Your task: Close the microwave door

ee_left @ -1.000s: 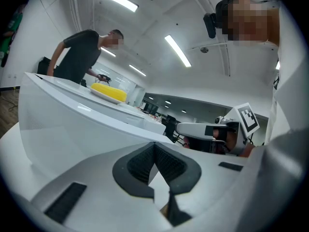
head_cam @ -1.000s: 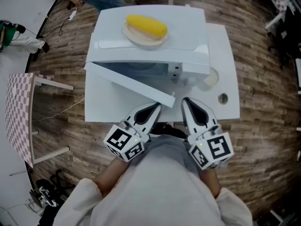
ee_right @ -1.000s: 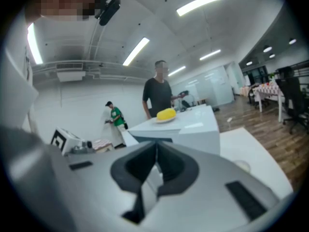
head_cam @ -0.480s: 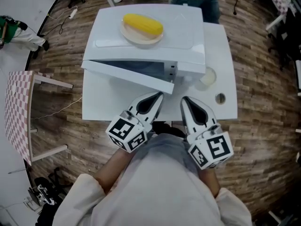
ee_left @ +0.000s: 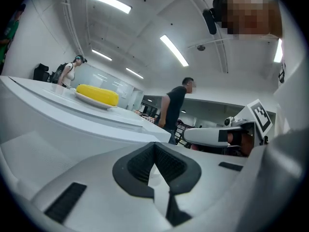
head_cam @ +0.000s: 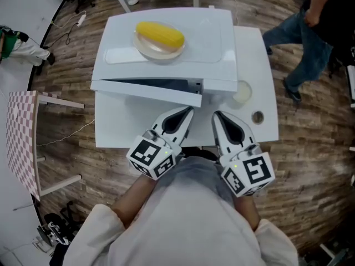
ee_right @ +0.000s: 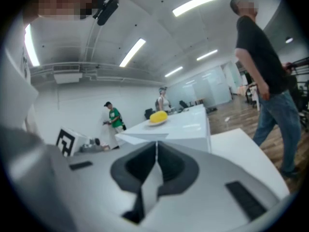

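Note:
A white microwave (head_cam: 199,37) stands on a white table, seen from above in the head view. Its door (head_cam: 144,91) is a narrow strip, hinged at the left and standing only slightly ajar at its right end. On top rests a plate (head_cam: 145,47) with a yellow corn cob (head_cam: 160,34). My left gripper (head_cam: 186,113) is shut, its tip just below the door's free end; whether they touch I cannot tell. My right gripper (head_cam: 217,117) is shut beside it, holding nothing. The left gripper view shows shut jaws (ee_left: 155,146) and the corn cob (ee_left: 97,94). The right gripper view shows the same (ee_right: 156,146).
The table (head_cam: 263,82) reaches right of the microwave, with a pale round disc (head_cam: 242,92) and a small round hole (head_cam: 257,116). A checkered table (head_cam: 19,137) stands at the left. A person (head_cam: 310,32) walks on the wood floor at the upper right.
The door has swung from well open to almost shut. My left gripper has followed it slightly forward. A person behind the table has moved over to the right.

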Demonstrator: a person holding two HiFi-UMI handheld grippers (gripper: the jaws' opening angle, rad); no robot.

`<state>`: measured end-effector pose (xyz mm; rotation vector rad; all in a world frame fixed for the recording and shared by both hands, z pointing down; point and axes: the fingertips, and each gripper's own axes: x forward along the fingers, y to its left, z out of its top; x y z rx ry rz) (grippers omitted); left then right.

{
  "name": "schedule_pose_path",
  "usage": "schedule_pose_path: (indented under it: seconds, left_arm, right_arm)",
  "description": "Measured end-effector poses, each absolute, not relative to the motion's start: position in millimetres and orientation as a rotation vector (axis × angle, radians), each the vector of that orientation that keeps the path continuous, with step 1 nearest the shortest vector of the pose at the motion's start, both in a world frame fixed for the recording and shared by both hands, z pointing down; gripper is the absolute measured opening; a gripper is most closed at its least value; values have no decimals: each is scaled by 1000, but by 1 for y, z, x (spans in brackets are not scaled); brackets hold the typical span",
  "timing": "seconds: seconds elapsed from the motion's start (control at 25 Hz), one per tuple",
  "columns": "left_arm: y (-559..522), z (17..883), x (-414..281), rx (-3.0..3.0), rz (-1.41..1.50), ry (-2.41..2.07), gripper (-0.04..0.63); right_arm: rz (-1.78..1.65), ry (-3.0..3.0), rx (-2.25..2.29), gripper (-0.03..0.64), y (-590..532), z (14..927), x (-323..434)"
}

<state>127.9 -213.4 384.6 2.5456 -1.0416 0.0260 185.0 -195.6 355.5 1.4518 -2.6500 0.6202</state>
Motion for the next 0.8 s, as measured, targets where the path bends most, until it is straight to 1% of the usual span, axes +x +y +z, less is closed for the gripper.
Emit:
schedule_pose_path:
  seconds: [0.64,0.8]
  left_arm:
    - [-238,375,140,2541,-17,-1048,18]
    - [-240,365,148,2569,-77,-1045,18]
  right_arm:
    - [648,-2605,1440,25,-217,366,191]
    - [648,-2599,1450,25,-221,366,195]
